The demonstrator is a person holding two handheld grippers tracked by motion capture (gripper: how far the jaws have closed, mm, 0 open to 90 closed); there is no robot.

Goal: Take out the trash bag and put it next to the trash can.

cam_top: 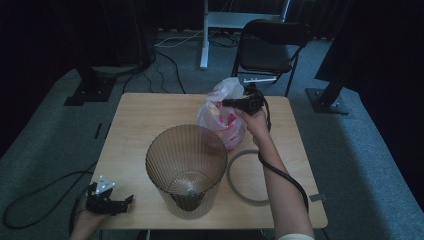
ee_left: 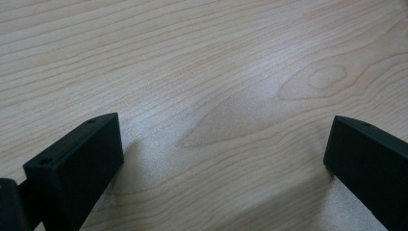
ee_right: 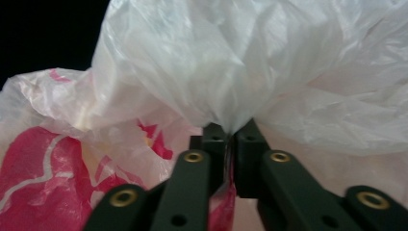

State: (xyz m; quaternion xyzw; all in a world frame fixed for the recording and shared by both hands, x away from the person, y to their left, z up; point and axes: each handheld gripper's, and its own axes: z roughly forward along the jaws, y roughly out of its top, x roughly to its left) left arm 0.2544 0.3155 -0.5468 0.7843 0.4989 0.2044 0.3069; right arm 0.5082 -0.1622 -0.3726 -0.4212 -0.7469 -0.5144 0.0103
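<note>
From above, right tongs (cam_top: 239,103) pinch the plastic bag (cam_top: 220,117) resting on the table (cam_top: 135,120) behind the ribbed bin (cam_top: 185,167). Left tongs (ee_left: 219,159) rest spread on wood. Close up, the pinch on thin film looks slight; it could slip.

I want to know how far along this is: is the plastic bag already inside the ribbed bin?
No. In the high view the plastic bag sits on the table behind the ribbed bin, pinched by the right tool.

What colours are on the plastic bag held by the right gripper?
The plastic bag is translucent white with pink-red print, clearest in the right gripper view.
</note>
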